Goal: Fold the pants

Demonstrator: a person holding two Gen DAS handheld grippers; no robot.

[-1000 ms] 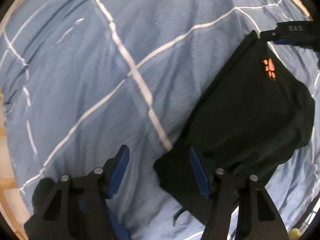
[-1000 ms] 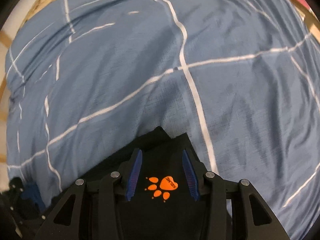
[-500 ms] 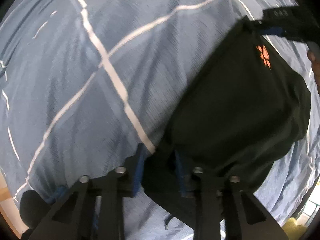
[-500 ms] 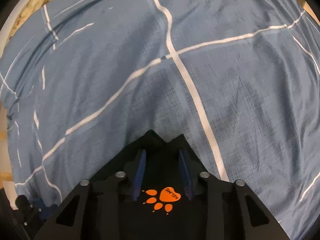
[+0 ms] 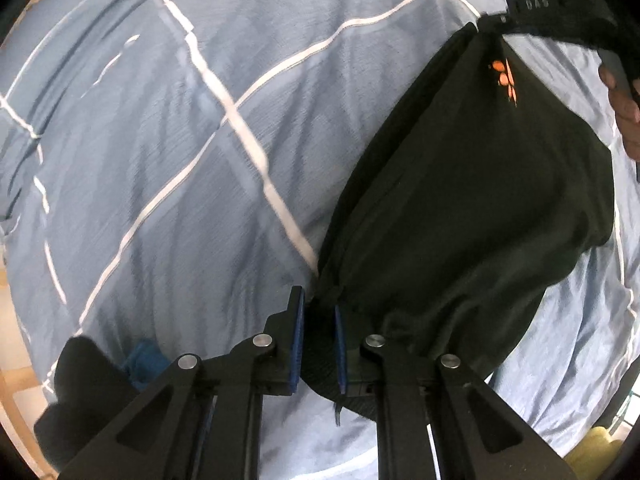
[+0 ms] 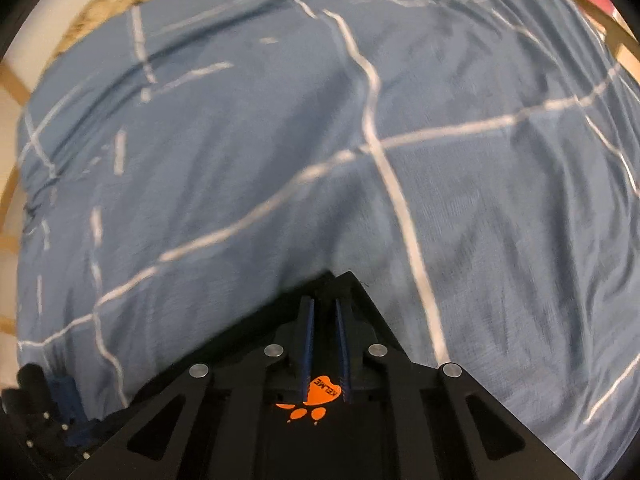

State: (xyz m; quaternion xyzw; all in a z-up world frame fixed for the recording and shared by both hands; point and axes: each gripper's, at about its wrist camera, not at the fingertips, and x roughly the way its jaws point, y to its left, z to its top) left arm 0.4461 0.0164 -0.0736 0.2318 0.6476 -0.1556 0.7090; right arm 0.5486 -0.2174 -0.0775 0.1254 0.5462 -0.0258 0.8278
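Observation:
The black pants [image 5: 472, 208] with an orange paw logo [image 5: 505, 80] hang stretched between my two grippers above the bed. My left gripper [image 5: 319, 312] is shut on one bunched corner of the pants at the bottom of the left wrist view. My right gripper [image 6: 325, 312] is shut on the other corner [image 6: 340, 284], just above the orange paw logo [image 6: 316, 396]. The right gripper also shows at the top right of the left wrist view [image 5: 548, 4], pinching the fabric's upper corner. The pants' lower part sags onto the cover.
A blue duvet cover [image 5: 180, 140] with white grid lines fills both views [image 6: 280, 160]. A wooden bed frame [image 6: 624, 52] shows at the far right edge. The left gripper's body is seen at the lower left of the right wrist view [image 6: 44, 412].
Both grippers closed on the pants' corners, from open a second ago. The fabric has been lifted and pulled taut between them.

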